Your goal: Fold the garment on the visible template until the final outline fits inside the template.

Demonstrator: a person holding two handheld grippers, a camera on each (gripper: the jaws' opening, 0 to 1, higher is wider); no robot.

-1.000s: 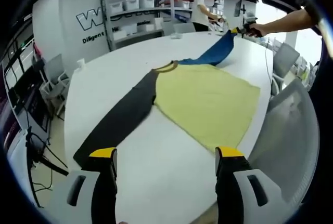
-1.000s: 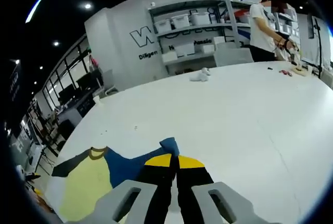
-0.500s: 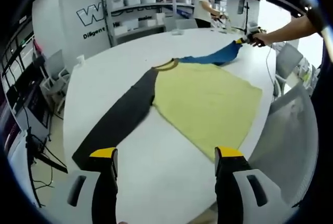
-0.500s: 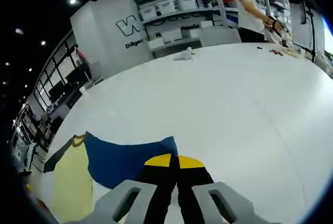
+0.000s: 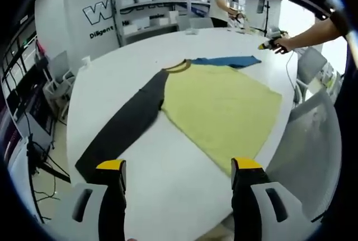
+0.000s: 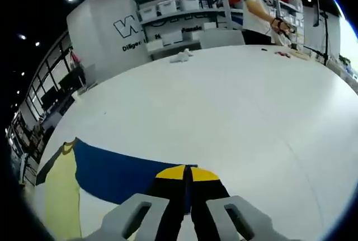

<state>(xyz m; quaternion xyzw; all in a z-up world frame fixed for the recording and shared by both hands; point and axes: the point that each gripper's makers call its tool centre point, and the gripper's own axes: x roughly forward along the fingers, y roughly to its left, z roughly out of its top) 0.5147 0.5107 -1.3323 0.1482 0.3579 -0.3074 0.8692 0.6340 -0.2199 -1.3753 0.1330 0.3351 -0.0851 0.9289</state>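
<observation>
Blue cloth sleeve now lies flat, pulled straight out.
Right claw pinches its cuff; left claw gapes; folding not begun.

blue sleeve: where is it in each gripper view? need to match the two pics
Left gripper view: the blue sleeve lies flat in the upper middle, running from the collar toward the right gripper at the upper right.
Right gripper view: the blue sleeve crosses the lower left, its end between that gripper's shut jaws.
Shared landmark: the shelving rack against the lettered wall.
</observation>
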